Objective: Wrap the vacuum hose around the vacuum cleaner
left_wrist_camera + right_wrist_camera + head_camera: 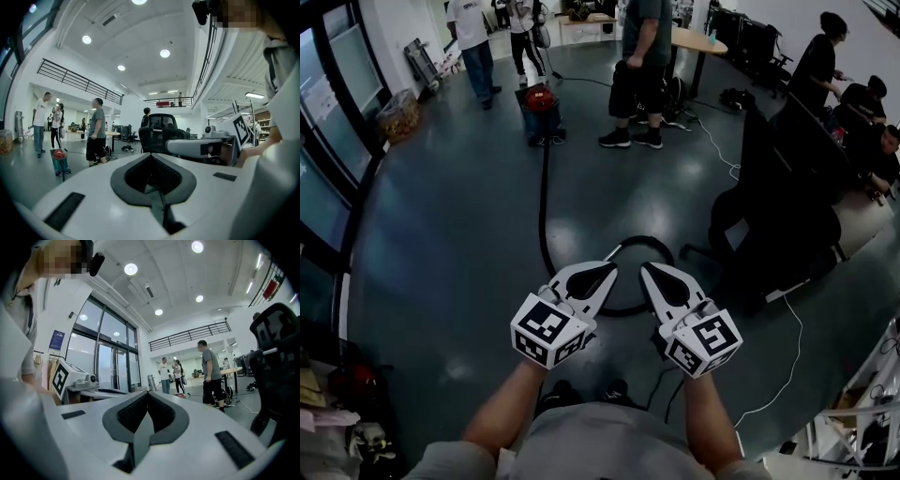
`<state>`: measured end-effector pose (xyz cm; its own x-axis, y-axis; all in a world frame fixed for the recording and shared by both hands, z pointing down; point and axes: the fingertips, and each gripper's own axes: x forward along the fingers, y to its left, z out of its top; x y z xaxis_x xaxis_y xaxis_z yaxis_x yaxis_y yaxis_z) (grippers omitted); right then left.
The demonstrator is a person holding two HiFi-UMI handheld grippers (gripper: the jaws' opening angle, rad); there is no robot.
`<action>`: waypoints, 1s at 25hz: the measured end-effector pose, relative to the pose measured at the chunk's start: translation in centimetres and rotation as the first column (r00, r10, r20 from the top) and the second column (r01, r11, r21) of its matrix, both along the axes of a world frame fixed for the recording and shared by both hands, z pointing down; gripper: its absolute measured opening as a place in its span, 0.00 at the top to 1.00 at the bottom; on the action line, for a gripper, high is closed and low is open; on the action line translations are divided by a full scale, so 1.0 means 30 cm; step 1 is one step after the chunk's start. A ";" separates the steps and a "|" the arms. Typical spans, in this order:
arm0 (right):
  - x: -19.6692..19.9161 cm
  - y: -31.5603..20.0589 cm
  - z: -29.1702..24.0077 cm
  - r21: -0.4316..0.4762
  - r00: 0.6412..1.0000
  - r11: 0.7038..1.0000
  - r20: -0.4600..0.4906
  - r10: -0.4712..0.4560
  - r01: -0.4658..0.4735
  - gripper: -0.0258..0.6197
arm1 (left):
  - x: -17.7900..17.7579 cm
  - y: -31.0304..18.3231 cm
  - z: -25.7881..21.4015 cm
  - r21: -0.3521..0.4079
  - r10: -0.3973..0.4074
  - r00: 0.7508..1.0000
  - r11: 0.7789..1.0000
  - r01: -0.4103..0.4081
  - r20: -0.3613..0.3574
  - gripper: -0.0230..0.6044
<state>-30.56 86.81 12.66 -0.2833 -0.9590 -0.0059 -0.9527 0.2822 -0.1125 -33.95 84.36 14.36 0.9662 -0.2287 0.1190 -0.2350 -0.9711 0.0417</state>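
1. The floor [441, 234] carried everything, and the wrapping looked not yet begun.
2. The vacuum hose [546, 187] lay stretched out from the cleaner toward the person, ending in a loop.
3. The vacuum cleaner [541, 101] stood well apart, with no coils visible around it.
4. The left hand-held gripper [607, 270] and right hand-held gripper [645, 270] were closed, empty, above that loop.

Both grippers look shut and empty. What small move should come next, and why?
Probably open the right gripper and lower it onto the hose, whose loop lies on the floor just ahead of it. Both it and the left gripper are shut on nothing, and the hose runs unwrapped to the vacuum far off.
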 end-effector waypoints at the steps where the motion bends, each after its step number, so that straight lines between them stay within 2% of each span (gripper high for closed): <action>1: 0.006 -0.015 0.001 0.000 1.000 1.000 0.002 -0.006 0.006 0.95 | 0.004 -0.015 0.004 -0.001 -0.005 1.000 1.000 0.005 0.005 0.95; 5: 0.019 -0.093 0.021 -0.010 1.000 1.000 -0.004 -0.022 0.022 0.95 | 0.014 -0.098 0.033 -0.015 -0.021 1.000 1.000 0.022 0.015 0.95; 11: 0.024 -0.257 0.060 -0.041 1.000 0.999 -0.015 0.004 -0.005 0.95 | 0.018 -0.278 0.078 -0.031 -0.011 1.000 0.999 0.012 0.013 0.95; 19: 0.011 -0.559 0.072 -0.077 0.997 0.994 -0.035 0.069 -0.071 0.95 | 0.016 -0.580 0.110 -0.042 0.059 0.998 0.997 -0.058 0.022 0.95; 25: -0.013 -0.760 0.092 -0.139 0.989 0.980 -0.054 0.135 -0.142 0.95 | -0.018 -0.802 0.134 -0.080 0.119 0.992 0.990 -0.117 0.028 0.95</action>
